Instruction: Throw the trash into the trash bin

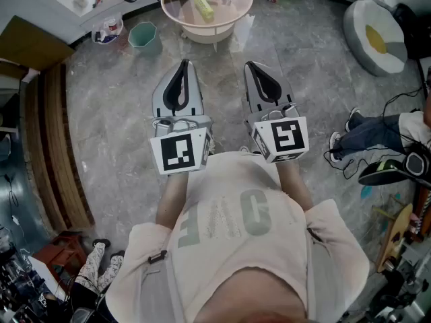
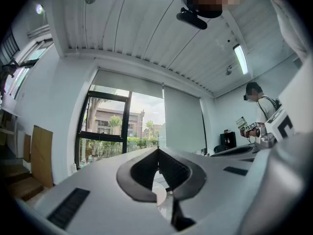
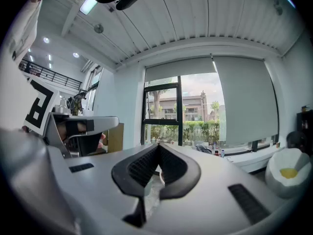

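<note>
Both the left tongs (image 1: 185,64) and the right tongs (image 1: 249,64) are pressed together and empty, short of the round bench (image 1: 229,20) where the trash (image 1: 204,7) lies, so reaching in unopened could knock pieces onto the floor (image 1: 121,113), missing the small bin (image 1: 144,35).

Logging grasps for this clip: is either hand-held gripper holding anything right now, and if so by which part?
Nothing is held. The left hand-held gripper and the right hand-held gripper both have their jaws shut together, with nothing between them.
</note>
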A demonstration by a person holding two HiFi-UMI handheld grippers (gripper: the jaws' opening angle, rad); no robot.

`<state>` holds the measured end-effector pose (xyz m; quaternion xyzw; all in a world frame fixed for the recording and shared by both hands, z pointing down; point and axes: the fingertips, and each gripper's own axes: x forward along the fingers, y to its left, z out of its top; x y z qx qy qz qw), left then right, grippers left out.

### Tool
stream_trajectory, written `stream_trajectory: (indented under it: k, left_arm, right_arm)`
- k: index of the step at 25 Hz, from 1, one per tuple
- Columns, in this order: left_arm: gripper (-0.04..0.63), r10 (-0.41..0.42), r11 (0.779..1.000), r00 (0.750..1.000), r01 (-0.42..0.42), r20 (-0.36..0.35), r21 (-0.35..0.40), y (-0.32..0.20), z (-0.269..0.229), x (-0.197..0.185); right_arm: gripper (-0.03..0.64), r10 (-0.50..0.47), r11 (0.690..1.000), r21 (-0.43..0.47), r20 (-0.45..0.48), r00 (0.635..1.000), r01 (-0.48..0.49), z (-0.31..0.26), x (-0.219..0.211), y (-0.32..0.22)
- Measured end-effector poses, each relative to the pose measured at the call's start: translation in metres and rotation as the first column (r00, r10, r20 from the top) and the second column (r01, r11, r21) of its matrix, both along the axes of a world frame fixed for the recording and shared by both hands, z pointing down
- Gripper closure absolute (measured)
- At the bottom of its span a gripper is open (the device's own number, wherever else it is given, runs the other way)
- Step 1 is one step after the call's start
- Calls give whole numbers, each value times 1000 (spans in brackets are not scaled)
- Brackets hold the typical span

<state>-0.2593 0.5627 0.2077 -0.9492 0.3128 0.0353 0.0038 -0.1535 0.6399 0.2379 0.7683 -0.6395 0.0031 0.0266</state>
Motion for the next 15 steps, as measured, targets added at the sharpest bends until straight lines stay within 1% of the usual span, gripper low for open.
stream_trajectory:
  k: [2, 4, 8, 11, 15]
  left_arm:
    - [584, 13, 1000, 1000, -13, -20, 23, 0, -2, 0]
    - [584, 17, 1000, 1000, -17, -26, 26, -2, -2, -2]
    - [584, 4, 1000, 1000, -3, -20, 8, -11, 0, -8]
    - [584, 13, 1000, 999, -13, -46, -1, -20, 2, -14]
    - [583, 17, 1000, 999, -18, -51, -11, -35, 6, -21]
  right_arm:
    - [603, -1, 1000, -7, 12, 1000, 1, 3, -2, -1]
    - [603, 0, 1000, -12, 22, 1000, 0, 5, -3, -2]
    - [603, 5, 1000, -14, 19, 1000, -5, 5, -7, -6]
    - [603, -3, 1000, -8, 11, 1000, 3, 4, -14, -12]
    - [603, -24, 1000, 15, 41, 999, 23, 3, -21, -21]
